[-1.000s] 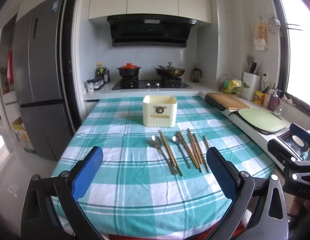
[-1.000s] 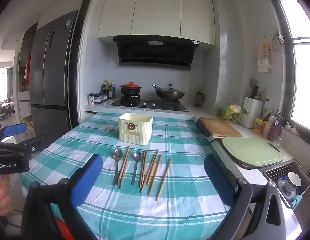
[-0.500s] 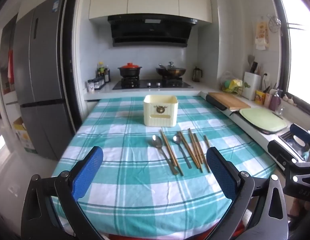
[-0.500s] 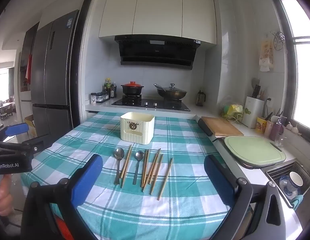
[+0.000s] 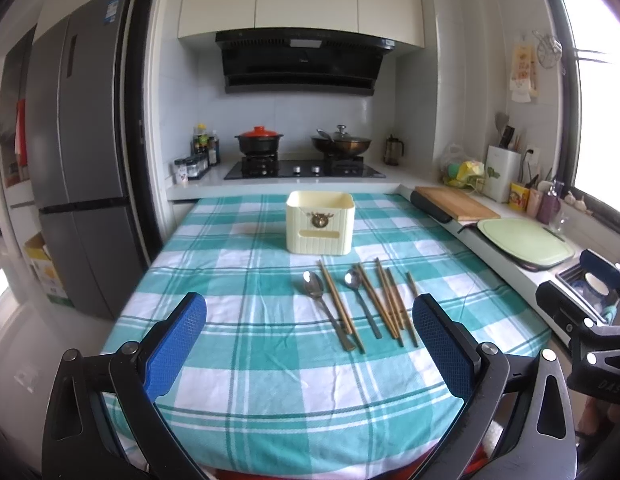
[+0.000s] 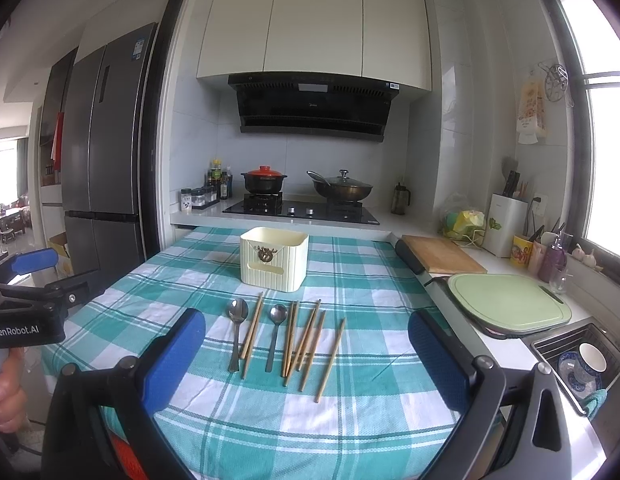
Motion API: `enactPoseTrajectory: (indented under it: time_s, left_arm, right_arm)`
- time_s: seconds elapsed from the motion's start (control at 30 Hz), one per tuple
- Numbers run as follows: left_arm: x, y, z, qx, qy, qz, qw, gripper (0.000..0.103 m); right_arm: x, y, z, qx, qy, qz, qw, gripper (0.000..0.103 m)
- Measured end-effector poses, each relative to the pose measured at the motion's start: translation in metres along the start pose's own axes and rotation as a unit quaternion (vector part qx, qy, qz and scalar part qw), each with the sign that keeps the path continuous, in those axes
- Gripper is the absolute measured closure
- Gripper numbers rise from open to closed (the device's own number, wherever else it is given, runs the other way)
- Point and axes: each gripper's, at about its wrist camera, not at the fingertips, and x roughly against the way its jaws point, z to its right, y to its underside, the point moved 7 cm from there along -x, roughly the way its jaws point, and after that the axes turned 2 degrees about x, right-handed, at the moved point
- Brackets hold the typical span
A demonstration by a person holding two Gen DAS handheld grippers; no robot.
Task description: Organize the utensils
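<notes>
Teal-and-white checked cloth covers the desk (image 5: 245, 360) on which we find everything the task concerns, and it leaves a broad bare stretch on the near side, which we judge is there to give both tools room to come in low. Toward the far middle stands the cream ribbed plastic holder box (image 5: 320, 227), open at the top; we take it for the place the utensils are meant to go, set just beyond them so each needs only a short carry.

Nearer to us lies a loose row of brown wooden chopsticks (image 5: 384, 300) and two steel spoons (image 5: 314, 285), bowls toward the box, handles toward us (a handy way round for a pinch at the handle end). None is in the box yet, so we judge the sorting not begun.

Our left tool (image 5: 310, 344) hangs above the near edge, its blue pads wide apart and empty. Our right tool (image 6: 305, 356) is likewise spread wide with nothing between the pads.

From the right wrist we see the sink with a cup and the hand on the left tool; from the left wrist we see more of the refrigerator side.
</notes>
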Motion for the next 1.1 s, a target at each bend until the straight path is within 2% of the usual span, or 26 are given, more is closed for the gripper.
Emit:
enactPoseTrajectory:
  time_s: [1.1]
  left_arm:
    - [0.0005, -0.0015, 0.0048, 0.002, 0.003, 0.003, 1.0, 0.0]
  right_arm:
    - [0.0006, -0.0006, 0.0023, -0.001, 0.001, 0.0, 1.0, 0.0]
